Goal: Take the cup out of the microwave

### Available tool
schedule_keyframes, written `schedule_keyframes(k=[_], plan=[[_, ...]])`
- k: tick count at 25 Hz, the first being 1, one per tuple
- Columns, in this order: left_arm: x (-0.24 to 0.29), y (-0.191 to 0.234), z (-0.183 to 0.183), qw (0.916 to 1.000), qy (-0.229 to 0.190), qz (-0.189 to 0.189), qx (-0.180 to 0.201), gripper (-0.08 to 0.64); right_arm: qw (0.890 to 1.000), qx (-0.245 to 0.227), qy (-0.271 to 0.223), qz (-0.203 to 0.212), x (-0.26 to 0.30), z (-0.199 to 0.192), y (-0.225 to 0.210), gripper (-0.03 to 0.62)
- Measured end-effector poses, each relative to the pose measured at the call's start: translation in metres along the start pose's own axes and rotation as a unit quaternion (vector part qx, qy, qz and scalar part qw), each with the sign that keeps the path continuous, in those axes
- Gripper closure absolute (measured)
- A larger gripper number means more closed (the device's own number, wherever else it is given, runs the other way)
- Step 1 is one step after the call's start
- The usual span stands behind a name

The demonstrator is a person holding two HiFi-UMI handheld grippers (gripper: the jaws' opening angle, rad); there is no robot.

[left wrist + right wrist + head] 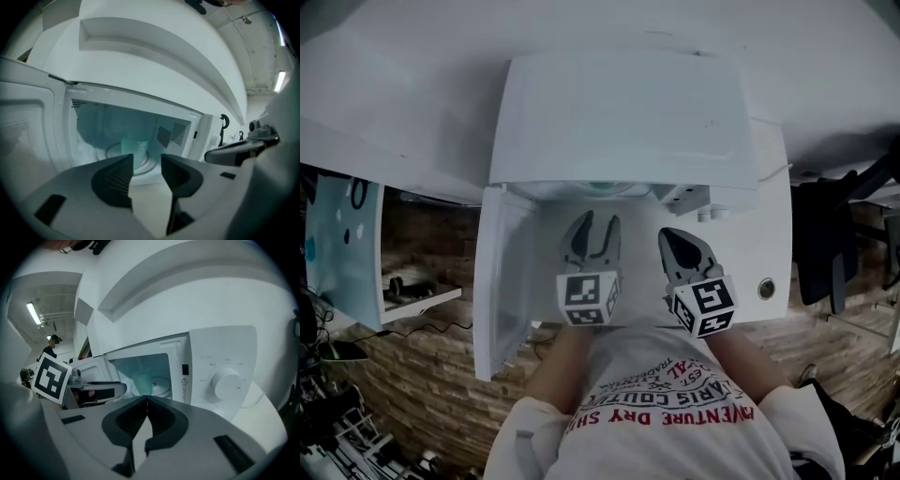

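Cup (135, 146), pale and translucent, stands upright on the glass turntable (111, 151) inside the white microwave (619, 122), whose door (502, 281) is swung wide at the microwave's left. Left gripper (597, 223) hovers just before the microwave's opening, jaws parted with nothing between them, the cup showing beyond the gap. Right gripper (670, 236) sits beside it, nearer the microwave's control dial (227, 383), jaws pressed together and empty
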State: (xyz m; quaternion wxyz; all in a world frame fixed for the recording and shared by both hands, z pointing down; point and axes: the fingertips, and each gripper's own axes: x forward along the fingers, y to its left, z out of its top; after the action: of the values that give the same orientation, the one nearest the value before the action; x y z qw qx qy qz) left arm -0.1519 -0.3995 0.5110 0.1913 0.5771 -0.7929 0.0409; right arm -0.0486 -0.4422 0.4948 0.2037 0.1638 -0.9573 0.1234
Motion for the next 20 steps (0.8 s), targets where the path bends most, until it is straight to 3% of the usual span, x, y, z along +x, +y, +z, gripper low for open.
schedule_keyframes(k=[3,7,12,15,20], plan=[[0.019,0.011,0.001,1.0000,0.000,0.001,-0.010,0.322,1.000,0.004,0.014,0.000,0.014,-0.005,-0.001,0.580],[0.044,0.016,0.004,0.9996,-0.011,-0.025,-0.006,0.252,0.999,0.026,0.034,0.008,0.028,-0.009,0.000,0.580],[0.073,0.026,0.005,0.9983,-0.022,-0.016,0.052,0.154,0.999,0.029,0.038,0.009,0.039,-0.003,0.001,0.580],[0.084,0.030,0.011,0.9964,-0.037,-0.006,0.076,0.135,0.999,0.031,0.042,0.005,0.042,-0.004,-0.001,0.580],[0.102,0.033,0.005,0.9972,-0.022,-0.025,0.067,0.135,0.998,0.041,0.050,-0.006,0.047,-0.009,-0.004,0.580]])
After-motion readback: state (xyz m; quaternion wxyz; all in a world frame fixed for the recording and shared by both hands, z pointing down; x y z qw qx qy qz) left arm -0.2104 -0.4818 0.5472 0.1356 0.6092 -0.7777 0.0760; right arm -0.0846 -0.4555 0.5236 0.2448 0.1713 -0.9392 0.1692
